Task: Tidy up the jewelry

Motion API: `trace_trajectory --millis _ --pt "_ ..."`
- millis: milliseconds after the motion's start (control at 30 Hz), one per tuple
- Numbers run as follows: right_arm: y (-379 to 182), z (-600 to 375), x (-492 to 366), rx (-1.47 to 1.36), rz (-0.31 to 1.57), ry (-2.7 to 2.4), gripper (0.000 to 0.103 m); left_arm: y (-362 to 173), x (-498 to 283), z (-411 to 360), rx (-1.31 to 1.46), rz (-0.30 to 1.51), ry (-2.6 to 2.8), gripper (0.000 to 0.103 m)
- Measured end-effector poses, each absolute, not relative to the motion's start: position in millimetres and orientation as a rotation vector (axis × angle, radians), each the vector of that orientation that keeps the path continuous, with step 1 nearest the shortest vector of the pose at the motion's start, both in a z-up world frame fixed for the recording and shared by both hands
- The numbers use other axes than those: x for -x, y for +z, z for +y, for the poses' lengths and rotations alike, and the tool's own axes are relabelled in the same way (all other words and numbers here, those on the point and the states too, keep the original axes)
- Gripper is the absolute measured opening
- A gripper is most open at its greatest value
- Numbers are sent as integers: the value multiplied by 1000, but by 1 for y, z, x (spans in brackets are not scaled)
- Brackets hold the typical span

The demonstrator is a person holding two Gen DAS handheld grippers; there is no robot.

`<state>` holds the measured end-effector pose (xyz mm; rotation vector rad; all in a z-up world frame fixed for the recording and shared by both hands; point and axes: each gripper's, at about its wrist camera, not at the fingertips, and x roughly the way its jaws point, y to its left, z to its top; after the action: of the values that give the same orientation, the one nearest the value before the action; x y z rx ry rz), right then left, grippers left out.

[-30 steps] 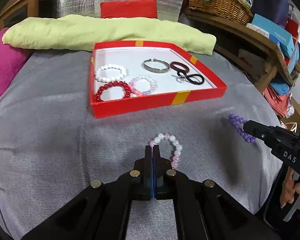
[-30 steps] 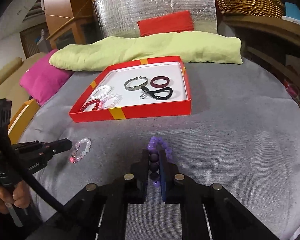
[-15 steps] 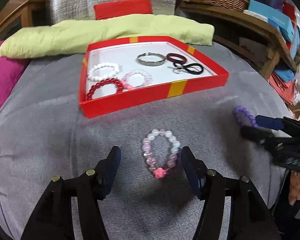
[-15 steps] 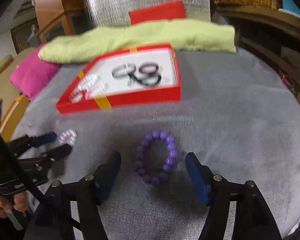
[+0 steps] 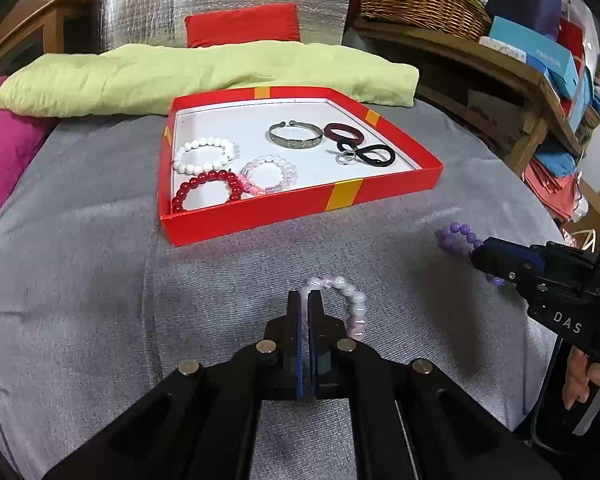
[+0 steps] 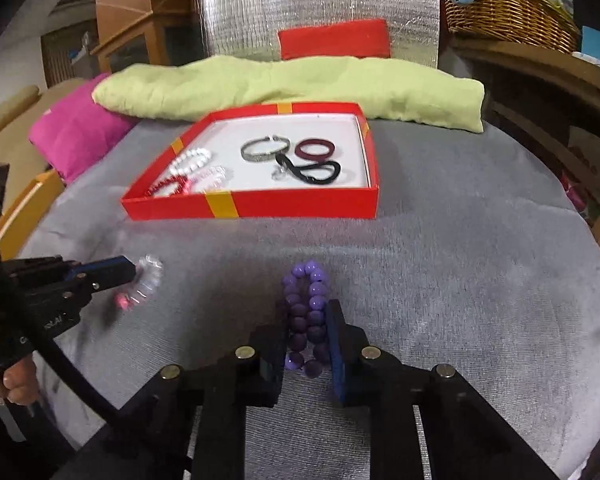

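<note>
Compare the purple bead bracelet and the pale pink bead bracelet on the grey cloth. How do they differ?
The purple bracelet has opaque, dark beads; the pale pink bracelet has translucent, milky ones. The purple one is squeezed into a narrow double row as the right hand-held gripper closes on it; the pink one keeps an open curve, pinched on one side by the shut left hand-held gripper. Both lie outside the red box.

Two fisheye wrist views look forward and down, close over a grey cloth surface; both share the shallow red cardboard tray ahead.
</note>
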<state>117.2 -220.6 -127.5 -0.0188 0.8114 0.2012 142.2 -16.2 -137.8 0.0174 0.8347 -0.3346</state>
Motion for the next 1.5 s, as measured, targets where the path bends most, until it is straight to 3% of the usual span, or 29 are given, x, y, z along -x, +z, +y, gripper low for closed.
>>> trace_trajectory --millis 67,267,400,500,600,667,700,733,833,867,933,967,1500 --pt "-125 -221 -117 4 803 210 5 -138 -143 -14 -9 840 -327 3" --pt "-126 -225 -120 -17 823 194 5 -138 -147 -11 30 865 -336 3" --pt "-127 -234 -122 -66 843 185 7 -140 -145 -17 -5 866 -335 35" --pt "-130 -239 -124 -95 874 181 10 -142 -144 -22 -34 867 -344 37" --pt "-132 -238 -124 -99 889 191 27 -146 -143 -25 -61 873 -335 37" --pt "-131 -235 -123 -88 884 201 29 -147 -143 -25 -68 874 -333 37" --pt "-131 -233 -122 -83 882 208 29 -146 -142 -24 -67 869 -332 31" --pt "-132 -230 -122 -72 877 216 29 -147 -142 -24 -69 870 -330 18" --pt "-140 -221 -123 -21 903 212 29 -147 -141 -24 -72 871 -329 9" --pt "-142 -219 -123 2 904 208 28 -147 -141 -24 -71 870 -331 9" --pt "-141 -212 -119 68 877 207 12 -145 -139 -24 -76 863 -328 7" --pt "-140 -210 -118 83 868 212 10 -144 -139 -24 -78 857 -327 7" --pt "-100 -230 -104 -46 658 201 10 -108 -128 -8 -14 713 -322 7"
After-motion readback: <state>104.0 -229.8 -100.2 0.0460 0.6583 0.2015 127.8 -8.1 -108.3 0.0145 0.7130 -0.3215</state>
